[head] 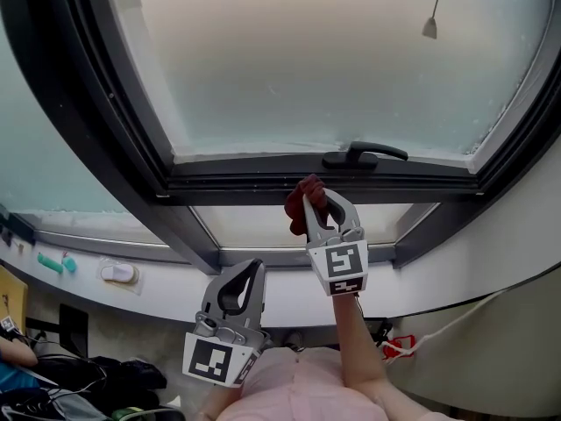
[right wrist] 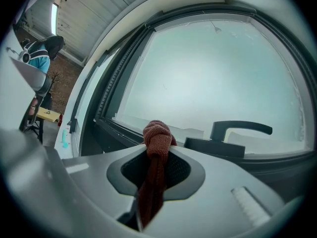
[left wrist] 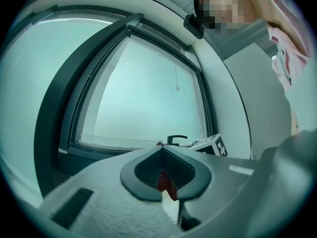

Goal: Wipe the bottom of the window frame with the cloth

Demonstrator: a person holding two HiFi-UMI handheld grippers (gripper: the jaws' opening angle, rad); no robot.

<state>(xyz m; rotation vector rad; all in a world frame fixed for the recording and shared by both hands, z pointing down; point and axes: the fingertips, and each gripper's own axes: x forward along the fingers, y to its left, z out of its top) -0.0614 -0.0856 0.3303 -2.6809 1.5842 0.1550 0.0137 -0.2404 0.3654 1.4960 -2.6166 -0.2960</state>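
The cloth (head: 296,213), rust-red and bunched into a knot, sits pinched at the very tips of the right gripper (head: 314,198); the knot stands out beyond the tips and the rest of the fabric runs back down between the ribbed pads (right wrist: 178,170), so this gripper is clenched on it. In the head view the knot lies against the lower edge of the dark bottom rail of the window frame (head: 263,182), just left of the black handle (head: 364,154); whether it presses on the rail or only hangs in front of it, I cannot tell. In the right gripper view the knot shows in front of that same rail, with the handle just to its right. The right gripper is raised on a bare forearm (head: 355,340), its marker cube facing the camera.

The left gripper (head: 250,270) hangs lower and to the left, well apart from the frame and near the person's pink top; its jaws are closed tip to tip, and only a sliver of red shows through the gap between its pads in the left gripper view.

Above the rail is frosted glass (head: 307,60); a pull cord (head: 429,26) hangs near its upper right. Lower left, a pale sill (head: 166,279) carries small teal and white objects.
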